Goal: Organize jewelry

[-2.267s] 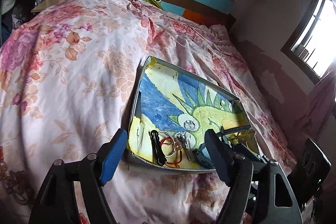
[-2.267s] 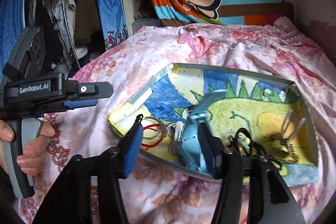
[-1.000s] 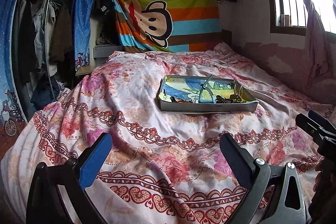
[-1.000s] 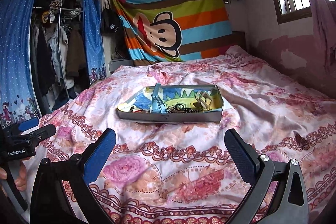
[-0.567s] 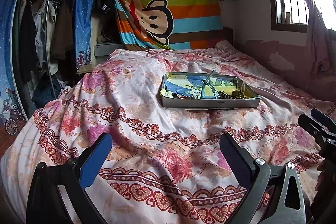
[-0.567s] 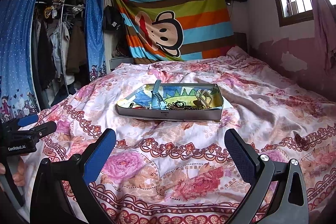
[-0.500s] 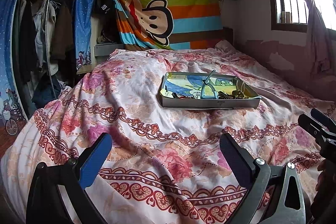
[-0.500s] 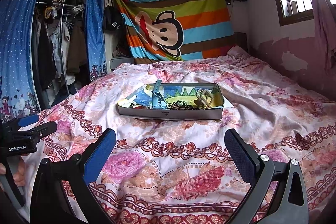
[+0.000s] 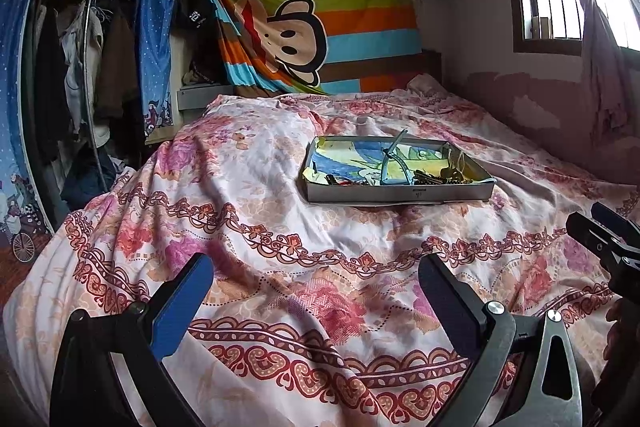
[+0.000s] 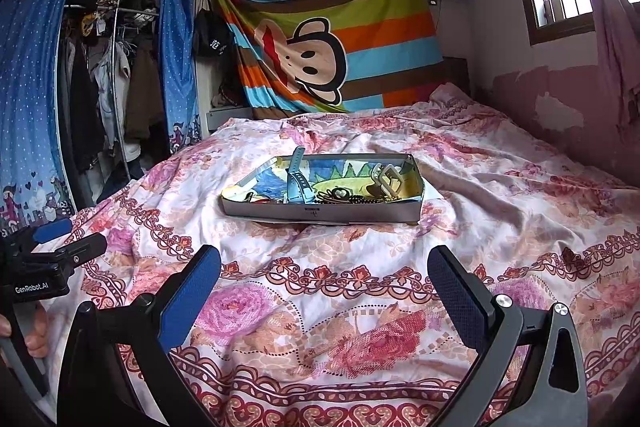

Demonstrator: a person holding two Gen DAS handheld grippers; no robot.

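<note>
You hold both grippers above the near end of the bed (image 10: 500, 187), well apart from the tray (image 10: 320, 213). Your left gripper (image 9: 316, 291) has its jaws spread wide, nothing between them. Your right gripper (image 10: 324, 287) is just as wide and grips nothing. The tray sits around the middle of the floral bedspread. Inside it, a blue watch strap (image 10: 298, 181) stands tilted, dark beads (image 10: 348, 197) lie against the near wall, and a pale buckle piece (image 10: 386, 177) leans toward the tray's right end.
</note>
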